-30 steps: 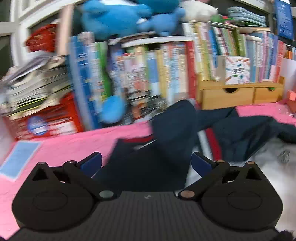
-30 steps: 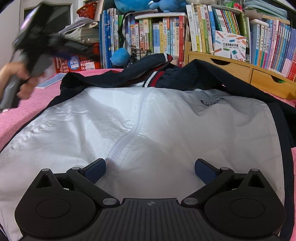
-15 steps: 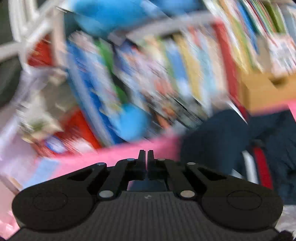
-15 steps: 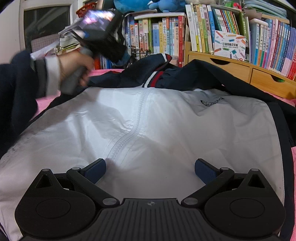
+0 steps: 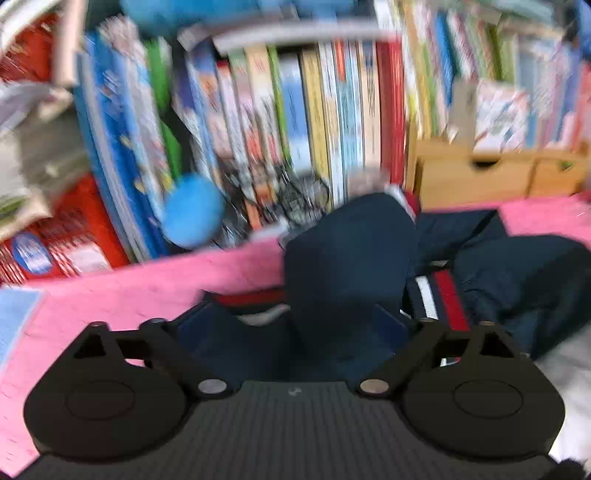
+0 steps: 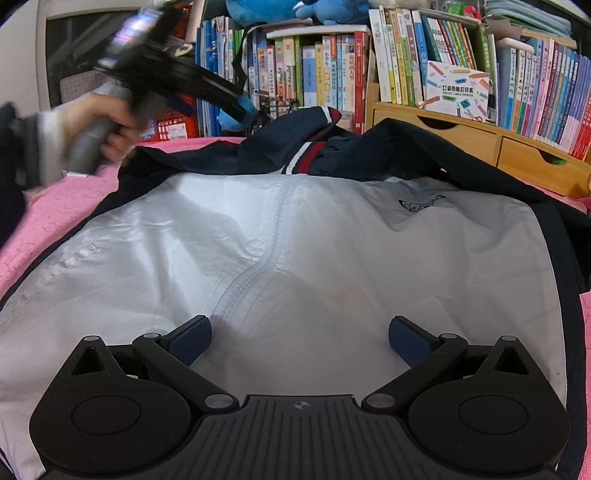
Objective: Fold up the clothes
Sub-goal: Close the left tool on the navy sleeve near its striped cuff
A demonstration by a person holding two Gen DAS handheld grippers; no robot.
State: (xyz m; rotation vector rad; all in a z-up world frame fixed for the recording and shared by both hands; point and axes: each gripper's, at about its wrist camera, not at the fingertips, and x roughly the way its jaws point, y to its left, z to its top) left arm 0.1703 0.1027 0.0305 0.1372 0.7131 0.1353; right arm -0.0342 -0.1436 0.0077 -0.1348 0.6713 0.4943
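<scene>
- Since half a second ago the left gripper point(image 5: 293, 325) has gone from clenched to spread wide, with the navy sleeve point(image 5: 351, 258) lying between its fingers; the right gripper point(image 6: 300, 336) has kept its place, released, over the white panel.
- Left fingers point(image 5: 195, 328): parted on either side of dark cloth. Whether they touch it I cannot tell; this view is blurred.
- Right fingers point(image 6: 190, 338): parted, empty, low over the jacket point(image 6: 295, 258) by its zip seam point(image 6: 255, 273).
- Only the right view shows the left gripper point(image 6: 243, 109) from outside, raised in a hand point(image 6: 107, 136) over the jacket's far left corner, tips near the collar.
- Only the left view shows the sleeve humped up close, with the red and white cuff stripe point(image 5: 439, 291) to its right.
- Jacket: spread flat on the pink cover point(image 6: 40, 218), white front up, navy edges, small logo point(image 6: 421, 202) on the chest, navy sleeves and collar bunched at the far end.
- Around: books point(image 6: 325, 70) packed along the back, a wooden drawer unit point(image 6: 480, 140) on the right, blue plush toys point(image 6: 280, 9) on top, a blue ball point(image 5: 192, 210) against the books.
- The bunched sleeves hide the jacket's far edge from the right view.
</scene>
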